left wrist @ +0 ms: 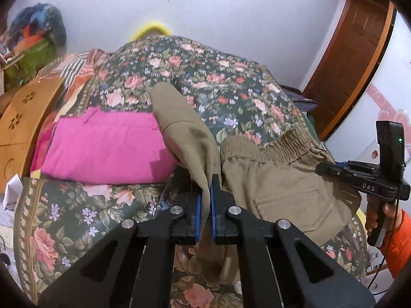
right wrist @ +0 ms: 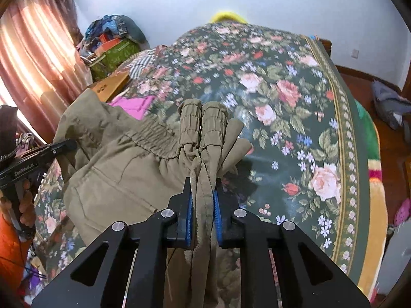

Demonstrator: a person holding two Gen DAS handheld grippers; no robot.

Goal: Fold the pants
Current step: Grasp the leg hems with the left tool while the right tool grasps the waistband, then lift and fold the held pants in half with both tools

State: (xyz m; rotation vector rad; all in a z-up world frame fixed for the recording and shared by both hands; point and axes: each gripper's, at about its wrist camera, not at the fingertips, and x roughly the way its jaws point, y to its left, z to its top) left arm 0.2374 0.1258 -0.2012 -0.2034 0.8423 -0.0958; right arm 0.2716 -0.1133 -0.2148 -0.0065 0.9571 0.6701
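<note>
I am pinching an edge of the khaki cotton pants (left wrist: 269,179) in my left gripper (left wrist: 205,197), blue pads nearly shut on the cloth. My right gripper (right wrist: 203,205) is clamping the bunched elastic cuffs (right wrist: 203,125), both legs together so they fold as one. The pants are draping over the dark floral bedspread (right wrist: 295,89), a folded magenta garment (left wrist: 102,148) lying at nine o'clock.

My left gripper (left wrist: 205,195) and right gripper (right wrist: 203,197) pinching pants (left wrist: 277,179) above bedspread (left wrist: 231,82), folded cloth (left wrist: 108,146) left of them
</note>
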